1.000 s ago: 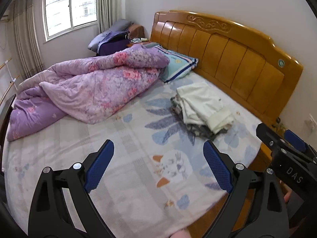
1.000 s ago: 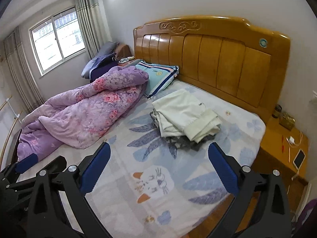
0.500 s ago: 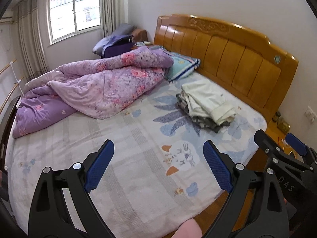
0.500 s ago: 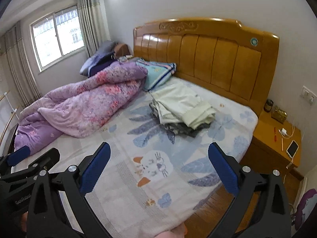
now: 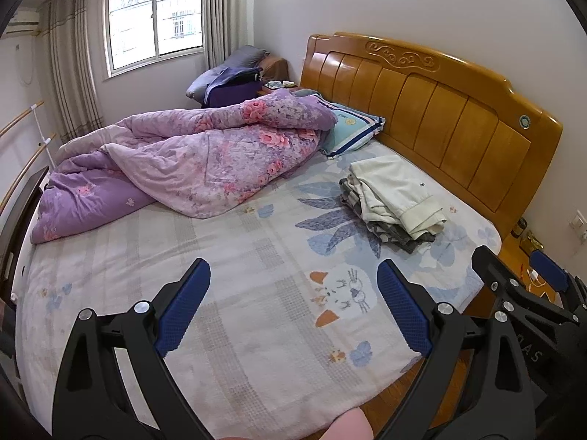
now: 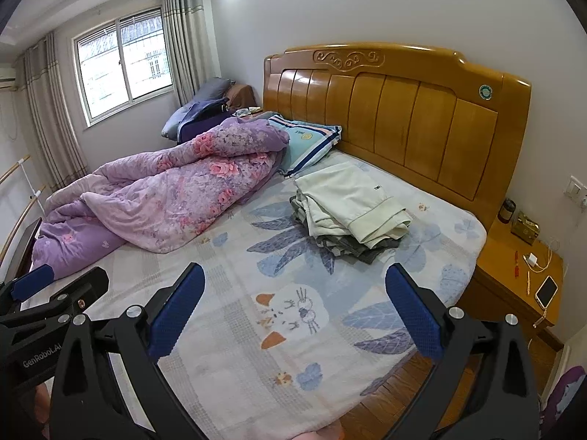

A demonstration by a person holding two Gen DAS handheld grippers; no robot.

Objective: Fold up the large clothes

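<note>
Clothes lying stacked, folded-looking, at 1 o'clock on bed, near headboard. Quilt bunching at 10. Both grippers hovering at bed edge, jaws gaping, holding nothing. Fitting folding finished or pile awaiting.

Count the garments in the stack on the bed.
2 clearly visible: a cream garment on top and a dark grey one beneath it, stacked near the headboard. Folds between may hide further pieces; I cannot tell.
</note>
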